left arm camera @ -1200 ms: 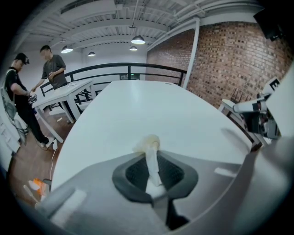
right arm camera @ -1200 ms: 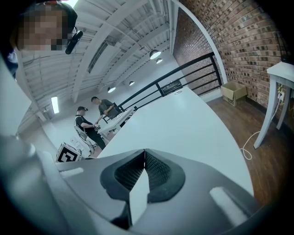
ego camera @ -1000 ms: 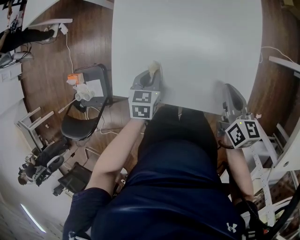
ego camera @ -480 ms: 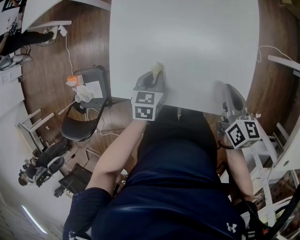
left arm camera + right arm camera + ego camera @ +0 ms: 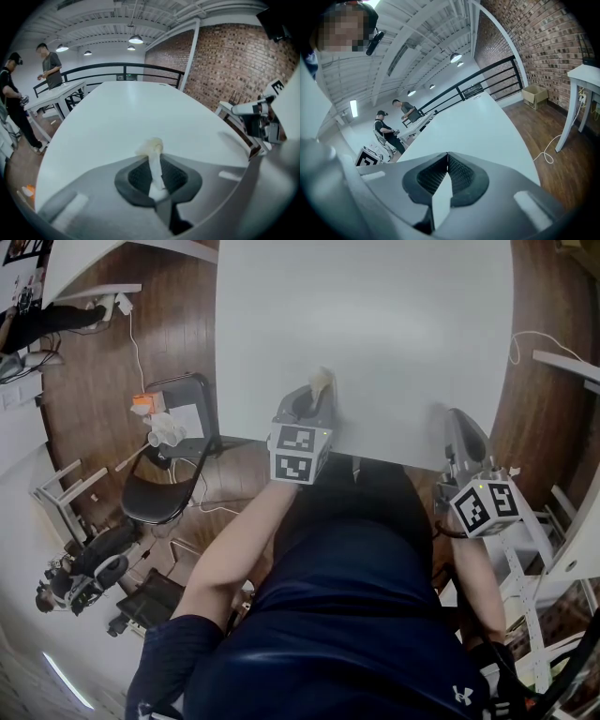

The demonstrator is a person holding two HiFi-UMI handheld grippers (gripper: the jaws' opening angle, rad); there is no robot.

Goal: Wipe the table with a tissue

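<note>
Left gripper (image 5: 154,159) was clamped on a small crumpled cream paper tissue (image 5: 150,146). The wad stuck out past the jaw tips and appeared to rest on the large white rounded table (image 5: 375,324), close to its near edge. Right gripper (image 5: 447,157) had its jaws closed together with nothing between them. It hung at the table's near right edge, well apart from the tissue.

Over the last second the left gripper and tissue had slid a little to the right and toward the person. This looked like a wiping stroke under way along the near edge, with the wide far part of the tabletop probably left to cover.

Left of the table stood a black metal-framed chair (image 5: 164,493) on dark brown wooden floor (image 5: 94,390).
</note>
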